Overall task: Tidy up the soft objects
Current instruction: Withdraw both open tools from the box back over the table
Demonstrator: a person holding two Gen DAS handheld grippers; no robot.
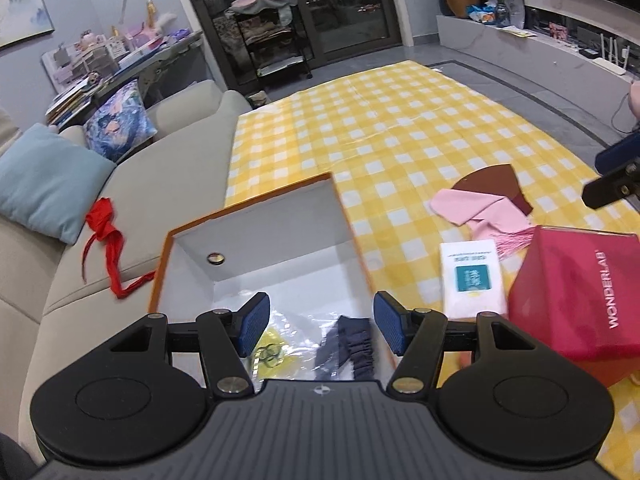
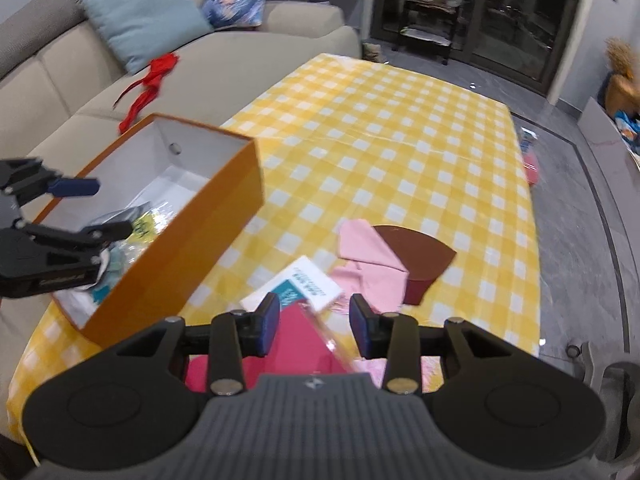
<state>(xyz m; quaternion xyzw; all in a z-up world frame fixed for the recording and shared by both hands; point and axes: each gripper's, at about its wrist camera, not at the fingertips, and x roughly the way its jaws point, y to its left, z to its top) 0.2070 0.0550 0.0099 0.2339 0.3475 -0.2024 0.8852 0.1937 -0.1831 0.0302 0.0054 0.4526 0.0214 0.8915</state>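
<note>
Jaws of both grippers stand spread and empty, the left gripper (image 1: 316, 322) above the orange cardboard box (image 1: 256, 240), the right gripper (image 2: 314, 326) over the magenta bag (image 2: 296, 344), pink folded cloth (image 2: 372, 264) mid-frame.

A home living room — beige sofa (image 1: 168, 184) with cushions (image 1: 44, 180), glass patio doors (image 1: 340, 8), cluttered shelf (image 1: 120, 52).

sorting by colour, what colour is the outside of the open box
Orange outside, white inside. The open box shows its outer wall best in the right wrist view.
</note>
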